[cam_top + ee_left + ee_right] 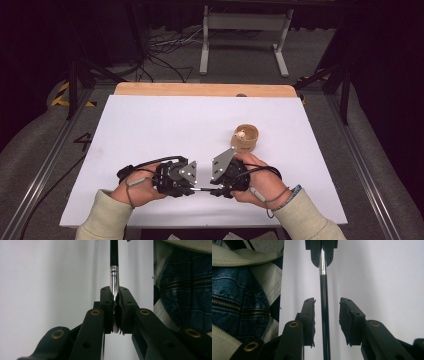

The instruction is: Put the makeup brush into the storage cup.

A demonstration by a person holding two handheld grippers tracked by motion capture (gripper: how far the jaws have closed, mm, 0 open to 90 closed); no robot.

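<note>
- Your left gripper (pixel 192 189) sits at 6 o'clock on the white table (pixel 165 125), near the front edge, with its jaws pointing toward 3 o'clock.
- In the left gripper view, the jaws of the left gripper (pixel 114 298) are clenched on the silver metal end of a thin black rod (pixel 114 255). The rod runs straight out from the jaw tips toward 12 o'clock in that view.
- Your right gripper (pixel 212 190) lies just beside the left one, on its 3 o'clock side, with its jaws pointing toward 9 o'clock. The 2 grippers face each other tip to tip.
- In the right gripper view, the jaws of the right gripper (pixel 327 303) stand apart with the rod (pixel 324 315) between them. The rod lies close to the pad at 9 o'clock and clear of the pad at 3 o'clock. Neither pad presses on it, so this gripper is released.
- In the same view, the left gripper (pixel 322 255) appears at 12 o'clock, clamped on the rod's silver end.
- In the high view, the rod (pixel 202 189) shows as a short level bridge between the 2 grippers.
- A small round wooden bowl (pixel 246 138) stands on the table at 1 o'clock from your right hand (pixel 257 180), near it but apart. A small pale object lies inside; what it is cannot be told.
</note>
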